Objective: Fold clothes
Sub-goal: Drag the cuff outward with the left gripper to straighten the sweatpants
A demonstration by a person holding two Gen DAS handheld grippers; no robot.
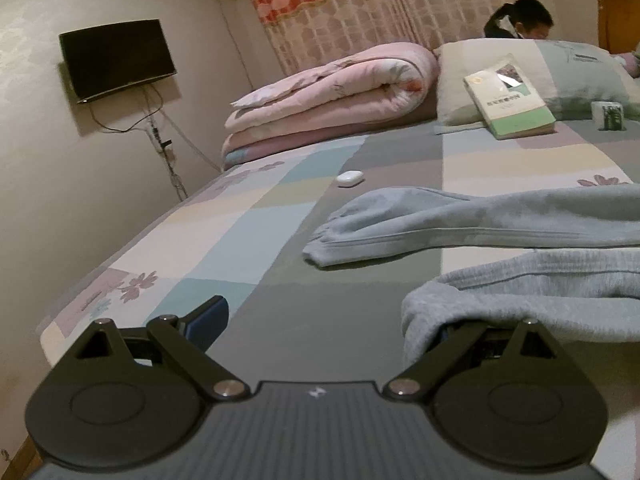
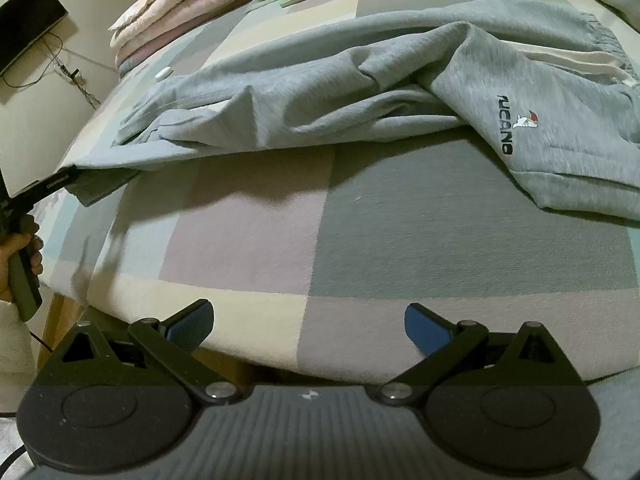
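Observation:
Grey sweatpants (image 2: 360,80) with a dark logo lie spread across the patchwork bed, waistband at the right, legs running left. In the left wrist view one leg cuff (image 1: 400,232) lies flat and the other leg's end (image 1: 500,296) drapes over the right finger of my left gripper (image 1: 324,326), which is open. My right gripper (image 2: 308,328) is open and empty over the bed's near edge, short of the pants. The left gripper (image 2: 60,182) also shows at the far left, under the leg end.
A folded pink quilt (image 1: 332,96), a pillow (image 1: 540,68), a book (image 1: 508,96) and a small box (image 1: 608,116) sit at the bed's far end. A white earbud case (image 1: 349,178) lies mid-bed. A person (image 1: 520,20) sits behind. A TV (image 1: 116,58) hangs on the left wall.

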